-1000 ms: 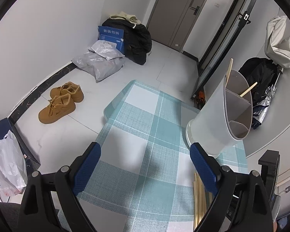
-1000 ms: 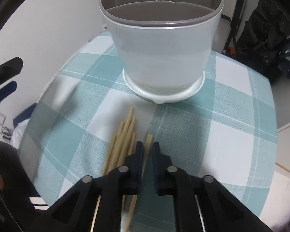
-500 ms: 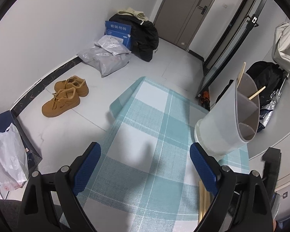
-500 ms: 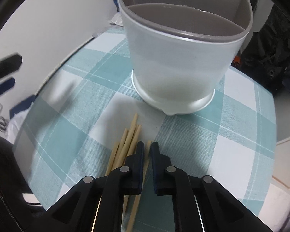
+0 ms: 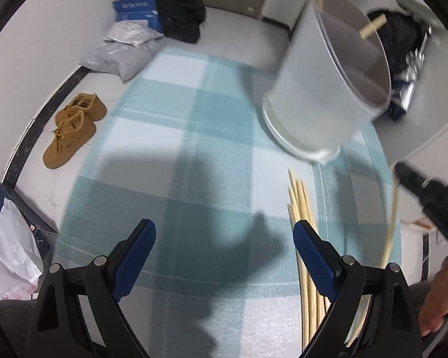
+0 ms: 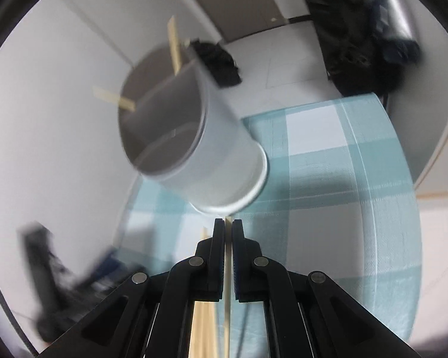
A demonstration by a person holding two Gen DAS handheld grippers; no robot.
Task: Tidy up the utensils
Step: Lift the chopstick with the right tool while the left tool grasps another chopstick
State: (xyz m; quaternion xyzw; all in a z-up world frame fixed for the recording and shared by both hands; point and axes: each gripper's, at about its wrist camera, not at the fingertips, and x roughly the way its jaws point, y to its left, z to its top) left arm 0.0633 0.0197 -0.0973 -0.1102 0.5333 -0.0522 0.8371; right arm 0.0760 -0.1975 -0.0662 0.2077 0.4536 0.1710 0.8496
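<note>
Chopstick (image 6: pixel 227 271) pinched in the right hand-held gripper (image 6: pixel 228 223), on its way to the holder.
Nearest, at 6 o'clock in the right wrist view, the jaws press on that single stick; loose chopsticks (image 5: pixel 301 223) lie on the table (image 5: pixel 170 161). The left hand-held gripper (image 5: pixel 224 238) hangs spread and empty. Next, I judge: tip it into the divided holder (image 6: pixel 212 161) at 11 o'clock.
</note>
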